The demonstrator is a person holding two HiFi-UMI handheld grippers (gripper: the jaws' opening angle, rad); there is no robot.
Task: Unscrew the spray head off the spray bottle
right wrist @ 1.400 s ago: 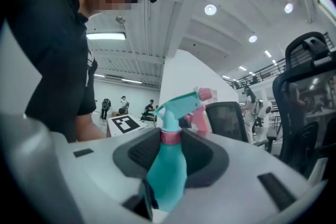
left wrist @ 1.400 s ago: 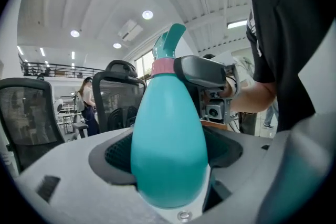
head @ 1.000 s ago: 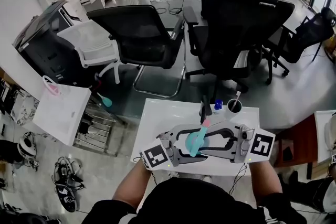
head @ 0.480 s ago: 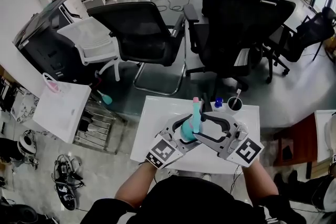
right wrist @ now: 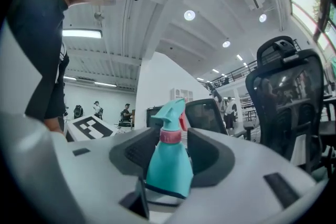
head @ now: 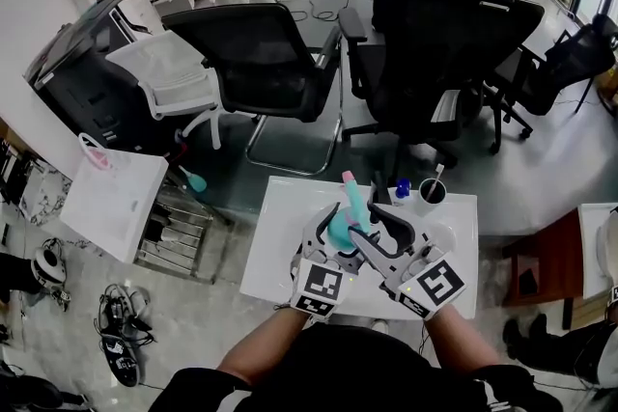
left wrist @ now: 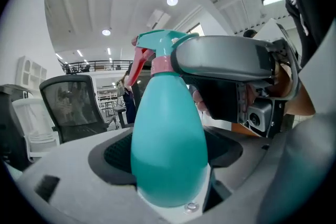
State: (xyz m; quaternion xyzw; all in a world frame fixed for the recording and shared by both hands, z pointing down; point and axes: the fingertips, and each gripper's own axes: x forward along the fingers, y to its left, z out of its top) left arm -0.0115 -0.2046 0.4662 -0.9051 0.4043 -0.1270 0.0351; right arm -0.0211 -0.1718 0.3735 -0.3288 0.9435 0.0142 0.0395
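Note:
The teal spray bottle (head: 340, 229) with its pink-collared spray head (head: 350, 182) is held upright over the white table (head: 286, 207). My left gripper (head: 331, 227) is shut on the bottle's wide body (left wrist: 168, 149), which fills the left gripper view. My right gripper (head: 373, 227) reaches in from the right. Its jaws have just been opening. In the right gripper view the bottle (right wrist: 169, 168) stands between them, with a gap on each side of the pink collar (right wrist: 170, 136). One right jaw crosses beside the spray head (left wrist: 157, 47).
A dark cup (head: 431, 195) with a stick in it and a small blue-capped item (head: 402, 191) stand at the table's far edge. Black office chairs (head: 261, 53) (head: 439, 34) stand beyond it. A white stand (head: 111, 203) is at left, a brown cabinet (head: 555, 260) at right.
Both grippers swung from lying sideways, facing each other, to pointing away from me, their marker cubes now close together. The bottle went from tilted to upright. The right jaws widened.

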